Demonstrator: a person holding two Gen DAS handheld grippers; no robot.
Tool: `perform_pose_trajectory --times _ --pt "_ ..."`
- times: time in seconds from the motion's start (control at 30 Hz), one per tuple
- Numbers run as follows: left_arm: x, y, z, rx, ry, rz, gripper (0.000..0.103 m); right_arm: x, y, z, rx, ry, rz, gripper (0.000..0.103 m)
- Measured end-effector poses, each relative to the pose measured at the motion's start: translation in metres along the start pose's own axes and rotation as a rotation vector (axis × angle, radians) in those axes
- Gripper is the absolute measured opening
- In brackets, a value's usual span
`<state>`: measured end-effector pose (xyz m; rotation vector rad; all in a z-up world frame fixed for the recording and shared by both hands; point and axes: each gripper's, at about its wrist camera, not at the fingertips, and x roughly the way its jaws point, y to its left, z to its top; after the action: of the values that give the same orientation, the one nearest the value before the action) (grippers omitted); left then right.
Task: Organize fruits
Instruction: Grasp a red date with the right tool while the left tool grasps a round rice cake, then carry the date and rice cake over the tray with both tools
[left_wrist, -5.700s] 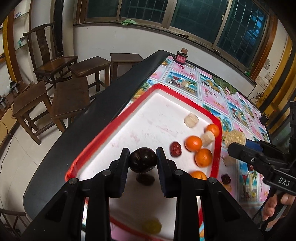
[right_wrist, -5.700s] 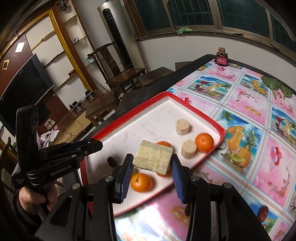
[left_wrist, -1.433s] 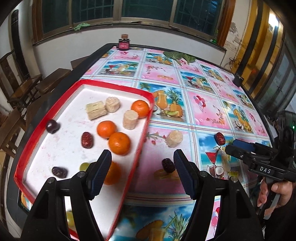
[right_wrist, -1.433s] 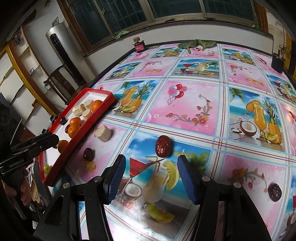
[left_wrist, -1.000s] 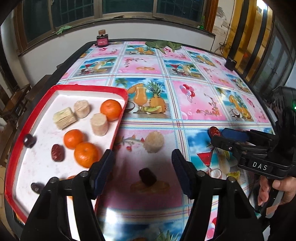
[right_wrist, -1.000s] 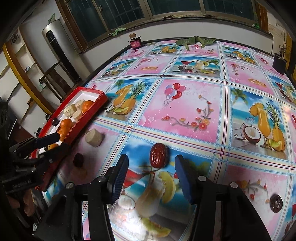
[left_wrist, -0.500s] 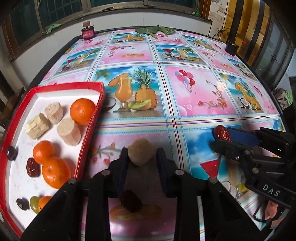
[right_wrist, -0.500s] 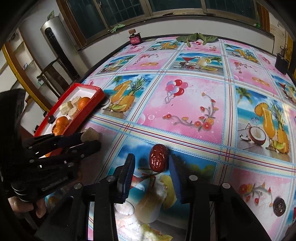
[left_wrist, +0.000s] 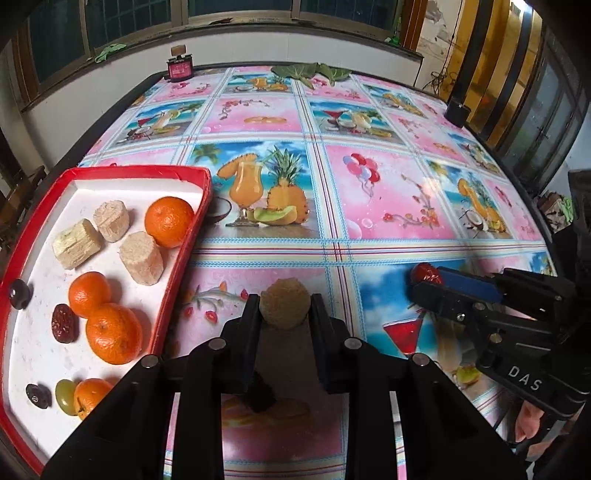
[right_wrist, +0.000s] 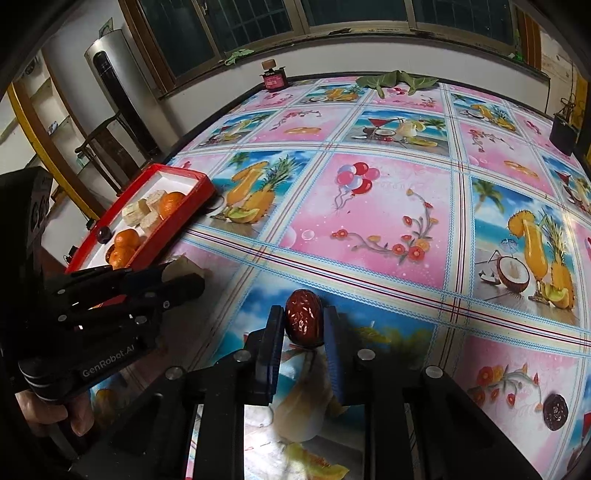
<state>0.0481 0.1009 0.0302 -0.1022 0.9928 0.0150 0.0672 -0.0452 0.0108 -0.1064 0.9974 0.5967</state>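
The left hand-held gripper (left_wrist: 284, 314) is clamped on a beige cane piece (left_wrist: 284, 308); the right hand-held gripper (right_wrist: 303, 326) is clamped on a red date (right_wrist: 303, 318).

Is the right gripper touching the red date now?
Touching. The right wrist view shows the right gripper with both pads pressed on the red date.

The left gripper (left_wrist: 285, 310) is matte black plastic, two flat fingers on jointed link arms fastened with round silver screws (left_wrist: 217, 344). Seen from the right wrist camera, its side carries white "GenRobot.AI" lettering (right_wrist: 108, 362) above a ribbed black handle. The right gripper (right_wrist: 303, 325) has the same black build and silver screws, but its fingers are lined with blue ridged pads (right_wrist: 332, 354). Its body bears white "DAS" letters (left_wrist: 524, 377).
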Motion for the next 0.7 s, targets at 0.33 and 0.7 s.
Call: perform_pose_trajectory --times 0.33,0.7 --pt "-0.032 0.007 -0.003 -0.012 -0.061 -0.015 0.023 -0.014 0.012 0.003 -0.014 -0.029 0.019 0.022" --pt "-0.072 0.030 -0.011 -0.042 -0.128 -0.005 0.023 -0.028 0.036 0.010 -0.050 -0.062 0.063 0.022"
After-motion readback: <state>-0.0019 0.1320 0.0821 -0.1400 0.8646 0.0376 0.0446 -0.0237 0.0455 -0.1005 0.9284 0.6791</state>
